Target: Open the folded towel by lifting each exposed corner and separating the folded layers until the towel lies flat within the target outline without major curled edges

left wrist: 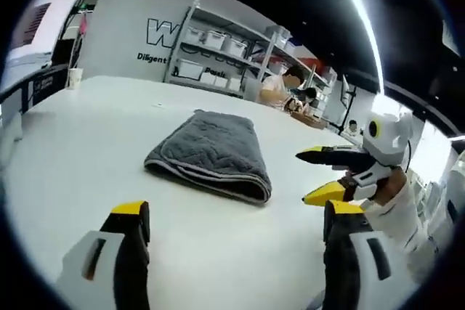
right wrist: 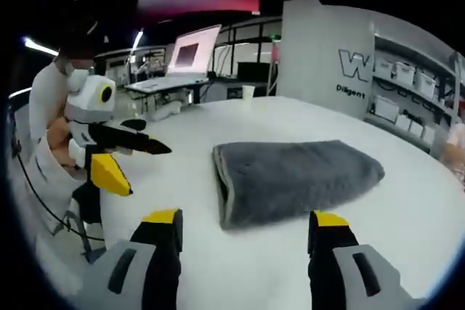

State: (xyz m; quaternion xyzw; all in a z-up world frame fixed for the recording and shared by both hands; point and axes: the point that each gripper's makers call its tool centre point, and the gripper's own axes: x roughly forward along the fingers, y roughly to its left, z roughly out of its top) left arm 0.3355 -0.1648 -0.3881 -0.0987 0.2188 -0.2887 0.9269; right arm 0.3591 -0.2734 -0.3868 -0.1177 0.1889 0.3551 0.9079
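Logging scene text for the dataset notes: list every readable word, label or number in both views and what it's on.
"W": large outlined letter on the white wall panel, cut off by the shelving in the left gripper view.
"Diligent": small dark line under it on the same panel; the rest is hidden.
"Pass..": partly seen between the shelf posts, uncertain.
Storage bin labels: too small.
Laptop screen: blurred.
Towel, grippers: none.

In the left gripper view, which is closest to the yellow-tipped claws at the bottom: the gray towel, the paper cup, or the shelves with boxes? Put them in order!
From the left gripper:
1. Gray towel, folded on the white table just ahead.
2. Paper cup, at the table's far left edge.
3. Shelves with boxes, against the wall beyond the table.
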